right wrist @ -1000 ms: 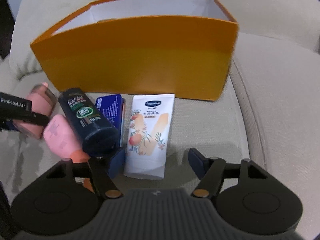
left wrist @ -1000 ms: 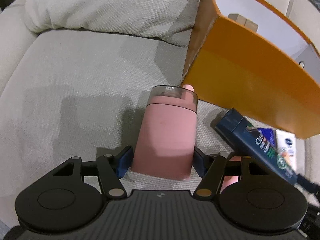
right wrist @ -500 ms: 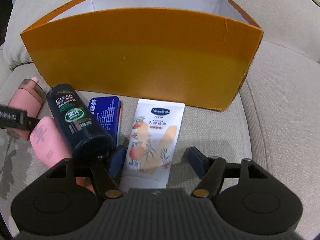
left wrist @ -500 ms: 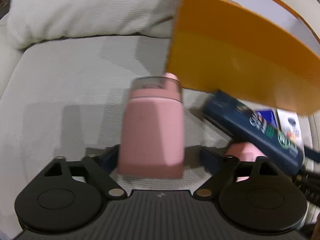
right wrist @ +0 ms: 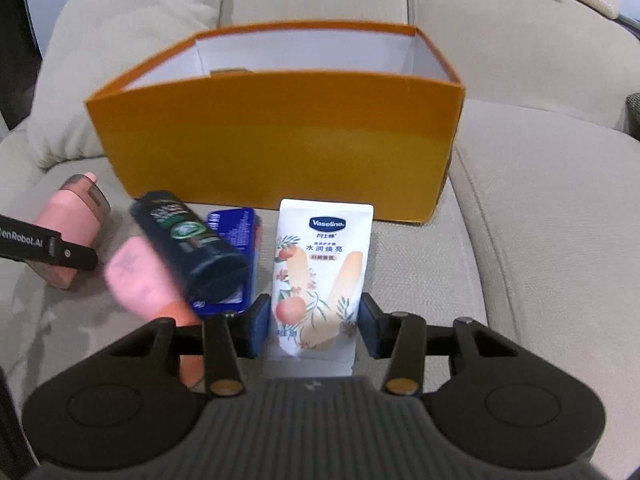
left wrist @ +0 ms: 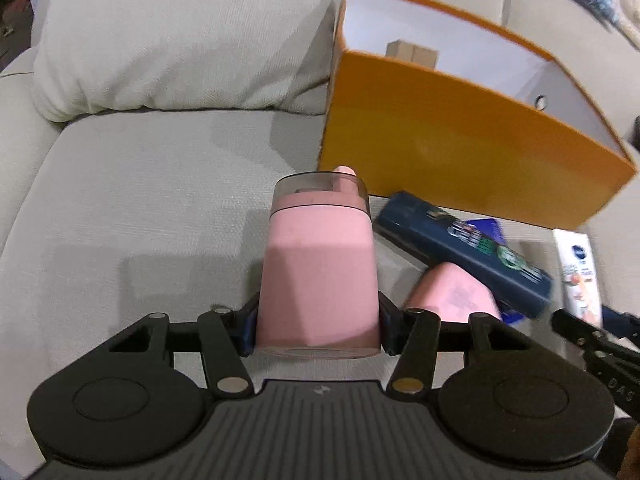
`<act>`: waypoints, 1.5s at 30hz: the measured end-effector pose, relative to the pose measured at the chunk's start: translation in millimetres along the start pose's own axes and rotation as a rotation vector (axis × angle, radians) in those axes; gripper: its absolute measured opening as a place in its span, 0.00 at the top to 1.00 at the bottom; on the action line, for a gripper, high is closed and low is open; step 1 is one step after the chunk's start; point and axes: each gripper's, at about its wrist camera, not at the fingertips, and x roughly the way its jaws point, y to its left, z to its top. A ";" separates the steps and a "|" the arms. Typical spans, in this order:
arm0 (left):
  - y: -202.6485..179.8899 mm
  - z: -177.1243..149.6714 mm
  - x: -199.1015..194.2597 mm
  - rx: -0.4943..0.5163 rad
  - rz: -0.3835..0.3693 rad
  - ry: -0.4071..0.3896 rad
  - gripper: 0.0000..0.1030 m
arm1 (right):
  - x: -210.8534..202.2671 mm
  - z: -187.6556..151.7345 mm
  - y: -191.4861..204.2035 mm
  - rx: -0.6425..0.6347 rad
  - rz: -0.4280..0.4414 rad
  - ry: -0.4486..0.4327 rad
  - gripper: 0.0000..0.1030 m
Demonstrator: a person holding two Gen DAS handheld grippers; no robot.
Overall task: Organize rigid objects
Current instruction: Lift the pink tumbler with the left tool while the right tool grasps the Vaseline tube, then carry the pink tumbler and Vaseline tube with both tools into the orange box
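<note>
A pink bottle [left wrist: 316, 272] with a smoky clear cap lies on the beige sofa seat, also seen at far left [right wrist: 68, 220]. My left gripper [left wrist: 316, 328] has its jaws closing around the bottle's base, and both pads touch its sides. My right gripper [right wrist: 314, 326] is shut on the lower end of a white Vaseline tube [right wrist: 320, 264], whose top end tilts up toward the orange box [right wrist: 280, 140]. The box [left wrist: 460, 152] stands open just beyond both grippers.
A dark shampoo bottle [right wrist: 188, 240] lies across a blue carton [right wrist: 234, 232] and a second pink bottle [right wrist: 136, 276], between the two grippers. A brown item [left wrist: 412, 52] sits inside the box. A pillow [left wrist: 180, 36] rests at the back left.
The left jaws spread wide, then closed onto the pink bottle's base, and the view lifted. The right jaws closed on the white tube, which now tips up off the cushion.
</note>
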 end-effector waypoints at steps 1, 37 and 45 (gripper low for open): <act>-1.6 -3.5 -6.3 -0.010 -0.006 -0.005 0.39 | -4.7 -2.0 1.2 0.009 0.004 -0.005 0.53; -44.1 112.6 -58.0 0.047 -0.148 -0.174 0.41 | -49.2 164.2 11.2 0.006 0.109 -0.165 0.53; -54.2 170.2 -57.3 0.037 -0.220 -0.165 0.42 | 10.8 193.7 11.2 -0.013 0.105 -0.087 0.53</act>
